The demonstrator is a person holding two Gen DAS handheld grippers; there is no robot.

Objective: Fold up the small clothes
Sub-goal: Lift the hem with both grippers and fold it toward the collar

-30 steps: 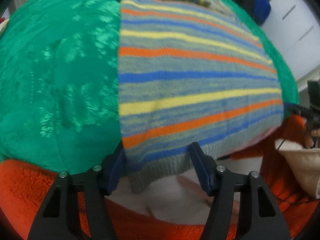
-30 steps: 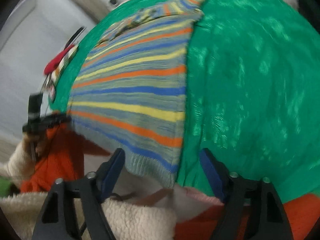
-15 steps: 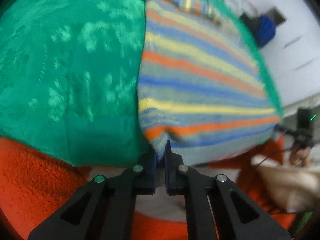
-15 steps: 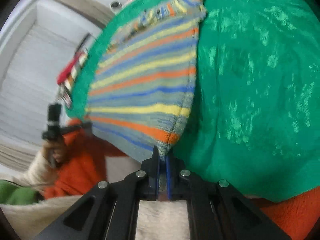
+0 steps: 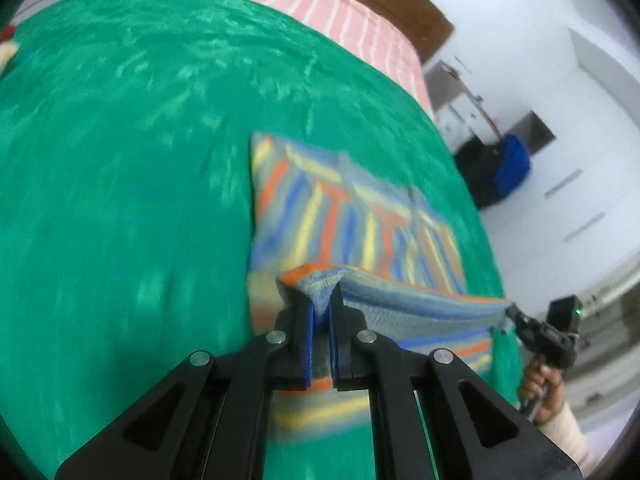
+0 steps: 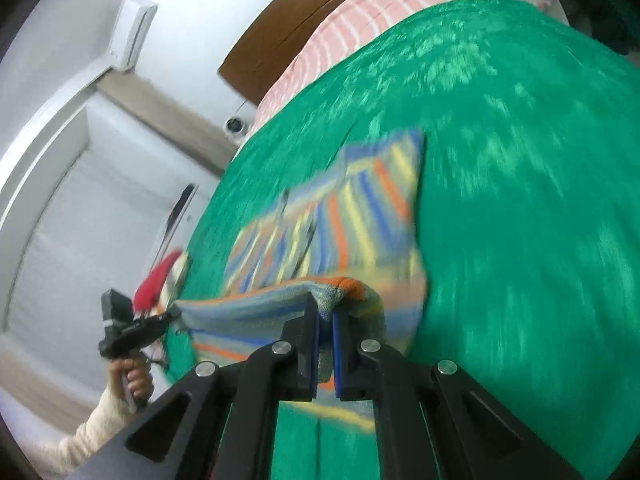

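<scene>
Both jaws pinch the striped sweater's point(image 5: 352, 216) near hem; uneven pull could skew the fold on the bed point(image 5: 120, 160)

A: Left gripper point(image 5: 320, 304)?
B: Jaws clamped tight on cloth, pointing forward and steeply down.
A: Right gripper point(image 6: 325, 312)?
B: Same: jaws pinched on cloth, tilted down less steeply. Seen from the left wrist view, the right hand point(image 5: 542, 386) wraps its handle; the left hand point(image 6: 134, 380) likewise, cream sleeve at the wrist.
</scene>
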